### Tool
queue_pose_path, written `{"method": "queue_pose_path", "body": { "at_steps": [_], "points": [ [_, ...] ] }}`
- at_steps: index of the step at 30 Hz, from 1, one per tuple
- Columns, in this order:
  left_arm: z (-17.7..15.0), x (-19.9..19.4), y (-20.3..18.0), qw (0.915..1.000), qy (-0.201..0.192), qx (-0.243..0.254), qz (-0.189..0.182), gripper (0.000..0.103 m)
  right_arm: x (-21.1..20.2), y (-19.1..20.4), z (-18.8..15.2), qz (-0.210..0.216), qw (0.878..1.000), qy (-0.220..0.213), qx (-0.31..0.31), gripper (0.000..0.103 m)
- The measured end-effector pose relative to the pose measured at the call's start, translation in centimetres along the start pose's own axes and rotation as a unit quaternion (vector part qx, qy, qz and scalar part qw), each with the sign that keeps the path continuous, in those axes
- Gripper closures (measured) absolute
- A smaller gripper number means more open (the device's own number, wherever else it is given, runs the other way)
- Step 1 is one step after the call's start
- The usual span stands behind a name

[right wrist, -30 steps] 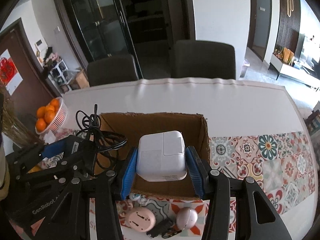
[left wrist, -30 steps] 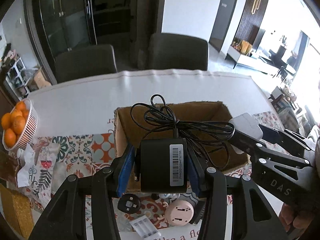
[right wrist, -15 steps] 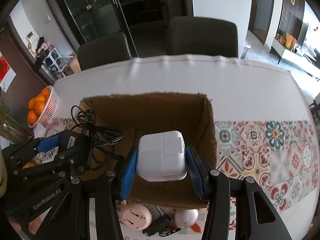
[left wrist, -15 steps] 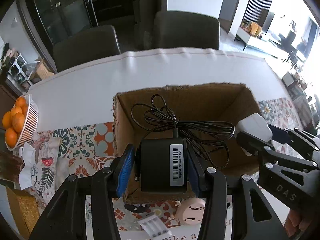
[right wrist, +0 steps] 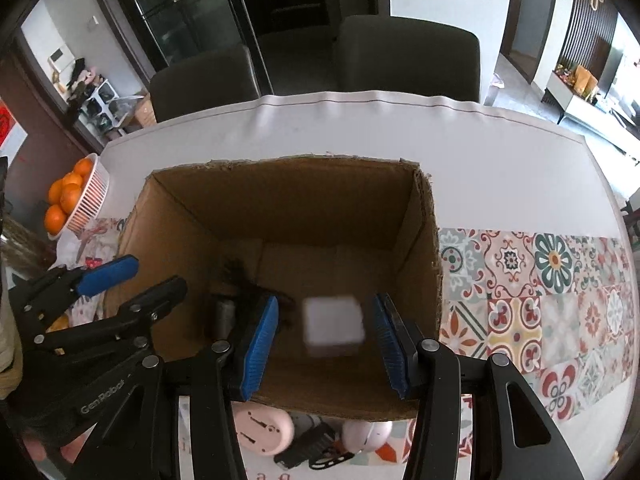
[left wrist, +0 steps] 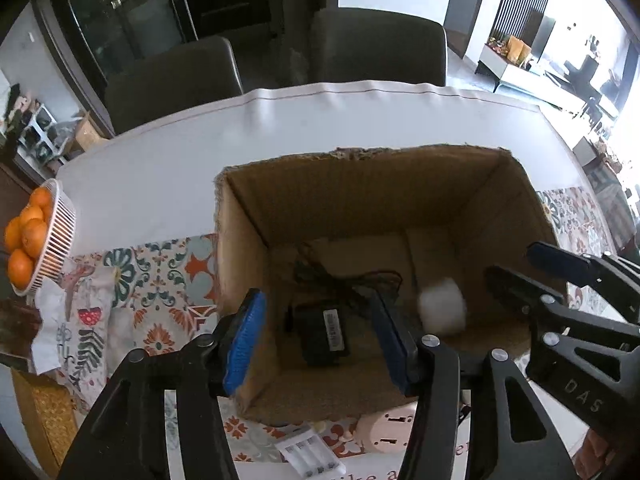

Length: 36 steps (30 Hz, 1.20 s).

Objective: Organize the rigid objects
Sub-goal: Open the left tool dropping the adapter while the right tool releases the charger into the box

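Observation:
An open cardboard box stands on the table. A black power adapter with its tangled cord lies on the box floor. A white charger cube is blurred inside the box, to the right of the adapter. My left gripper is open and empty above the box's near left part. My right gripper is open and empty above the near right part. Each gripper shows in the other's view.
A white basket of oranges stands at the table's left edge. Pink plugs, a white battery holder and a small black item lie in front of the box. Two chairs stand behind the table.
Both grippers have opened over the box. The black adapter has dropped to the box floor and the white charger has fallen into the box.

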<state>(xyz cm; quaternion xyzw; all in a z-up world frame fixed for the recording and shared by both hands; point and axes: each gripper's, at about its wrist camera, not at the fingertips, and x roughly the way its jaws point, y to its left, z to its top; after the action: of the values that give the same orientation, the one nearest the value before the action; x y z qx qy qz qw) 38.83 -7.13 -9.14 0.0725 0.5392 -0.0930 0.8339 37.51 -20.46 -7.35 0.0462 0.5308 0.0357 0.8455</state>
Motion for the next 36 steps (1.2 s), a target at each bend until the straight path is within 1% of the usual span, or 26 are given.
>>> {"method": "queue_pose_path", "body": {
  "at_steps": [4, 8, 14, 17, 19, 24, 26, 29, 36],
  "points": [
    [-0.5, -1.2, -0.1, 0.9998, -0.016, 0.011, 0.008, 0.048, -1.1, 0.1, -0.3, -0.011, 1.000, -0.018, -0.003, 0.053],
    [-1.3, -2.9, 0.2, 0.9994, -0.036, 0.001, 0.000, 0.048, -2.7, 0.2, -0.8, -0.013, 0.999, -0.043, -0.002, 0.052],
    [-2.2, -5.2, 0.3, 0.9979, -0.063, -0.010, 0.002, 0.046, -4.9, 0.2, -1.7, -0.013, 0.997, -0.081, 0.005, 0.052],
    [-3.0, -6.3, 0.1, 0.9972, -0.074, -0.006, 0.009, 0.045, -6.1, 0.3, -2.3, -0.017, 0.995, -0.098, 0.007, 0.052],
    [-3.6, -7.0, 0.1, 0.9965, -0.083, -0.005, 0.005, 0.045, -6.8, 0.4, -2.7, -0.017, 0.994, -0.108, 0.007, 0.052],
    [-5.2, -8.8, -0.2, 0.9944, -0.105, -0.001, 0.010, 0.043, -8.7, 0.7, -4.3, -0.016, 0.990, -0.137, 0.006, 0.051],
    [-5.8, -9.2, -0.3, 0.9935, -0.113, 0.001, 0.016, 0.043, -9.2, 0.8, -4.9, -0.017, 0.989, -0.144, 0.004, 0.051],
    [-6.7, -9.7, -0.4, 0.9931, -0.116, -0.002, 0.015, 0.042, -9.9, 0.8, -5.9, -0.019, 0.988, -0.155, 0.003, 0.051],
    [-9.2, -10.4, -1.1, 0.9922, -0.123, -0.011, 0.017, 0.042, -10.6, 0.5, -8.0, -0.015, 0.987, -0.159, 0.004, 0.050]
  ]
}}
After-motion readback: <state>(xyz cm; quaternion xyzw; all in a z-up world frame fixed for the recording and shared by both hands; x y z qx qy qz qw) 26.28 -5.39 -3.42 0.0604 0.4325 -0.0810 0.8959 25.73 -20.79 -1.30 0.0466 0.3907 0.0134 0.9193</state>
